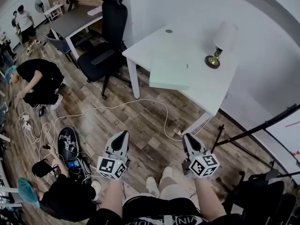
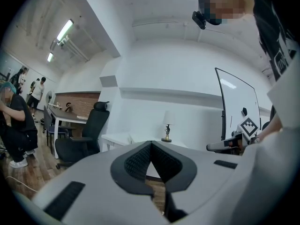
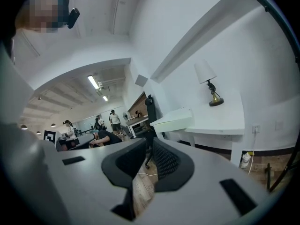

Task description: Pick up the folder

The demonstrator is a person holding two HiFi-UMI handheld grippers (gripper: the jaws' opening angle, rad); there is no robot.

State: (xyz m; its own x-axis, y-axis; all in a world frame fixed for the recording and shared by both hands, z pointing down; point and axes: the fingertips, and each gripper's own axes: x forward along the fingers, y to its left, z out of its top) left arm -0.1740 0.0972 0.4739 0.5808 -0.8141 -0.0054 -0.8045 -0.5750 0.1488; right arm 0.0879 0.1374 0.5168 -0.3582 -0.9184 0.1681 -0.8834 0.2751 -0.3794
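Nearest, the left gripper and right gripper are held side by side, low over the wood floor, just ahead of the person's shoes. The left gripper is seen fully closed, jaw tips touching, with nothing caught between them. The right gripper is likewise closed and empty. Both are kept well apart from the table.

A white cable is seen lying across the floor between the grippers and the table. A black stand is seen at the right.

The folder, pale green, is laid flat on the white table, at its near edge, where it seems to overhang slightly. It is touched by neither gripper. A lamp with a white shade is stood beyond the folder, apart from it.

A black chair is parked left of the table. Farther left, people are seen crouched on the floor, and a dark desk is set at the back.
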